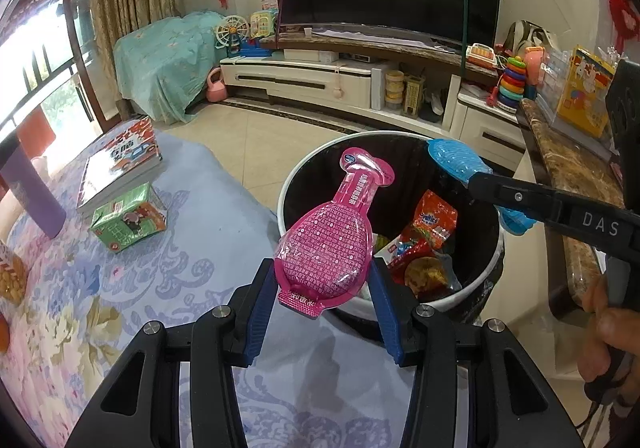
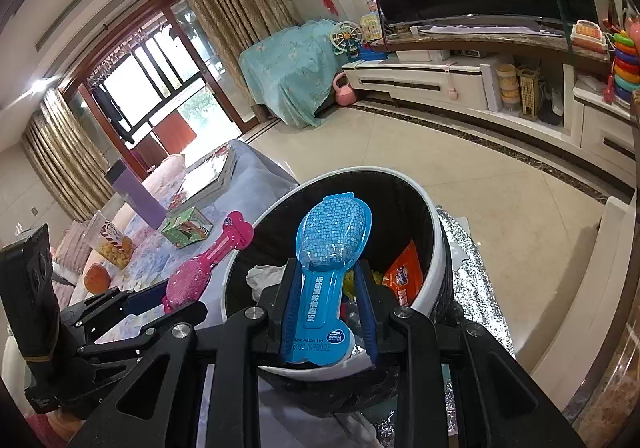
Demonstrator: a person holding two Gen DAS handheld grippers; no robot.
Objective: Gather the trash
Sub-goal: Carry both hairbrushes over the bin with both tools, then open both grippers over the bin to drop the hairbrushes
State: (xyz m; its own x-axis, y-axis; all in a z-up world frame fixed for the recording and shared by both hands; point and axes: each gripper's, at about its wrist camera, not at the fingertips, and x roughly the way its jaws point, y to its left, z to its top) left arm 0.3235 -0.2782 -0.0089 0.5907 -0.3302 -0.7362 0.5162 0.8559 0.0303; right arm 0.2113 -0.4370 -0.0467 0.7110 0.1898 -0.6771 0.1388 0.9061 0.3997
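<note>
2 flat, bottle-shaped plastic packs are in my tools, 1 each. My left gripper is clamped on the wide bulb end of the pink bottle-shaped blister pack; its long axis runs away from me, with the narrow neck pointing up and forward toward the rim of the white round trash bin with a black liner. The pink pack sits at the bin's near-left edge, partly over the opening. My right gripper is clenched on the narrow neck of the blue bottle-shaped blister pack, whose long axis also runs forward, bulb end farthest from me, over the bin's mouth.

I count 1 bin, and inside it 1 orange snack wrapper plus other crumpled rubbish that I cannot count.

On the blue flowered tablecloth to the left lie 1 green drink carton, 1 stack of picture books, 1 tall purple tumbler and 1 clear bag of yellow popcorn.

The bin stands just beside the table's edge, and a brown marble counter edge runs close on its right. The bin's opening is wide and unblocked ahead of both packs, and the pale tiled floor beyond it lies open.
</note>
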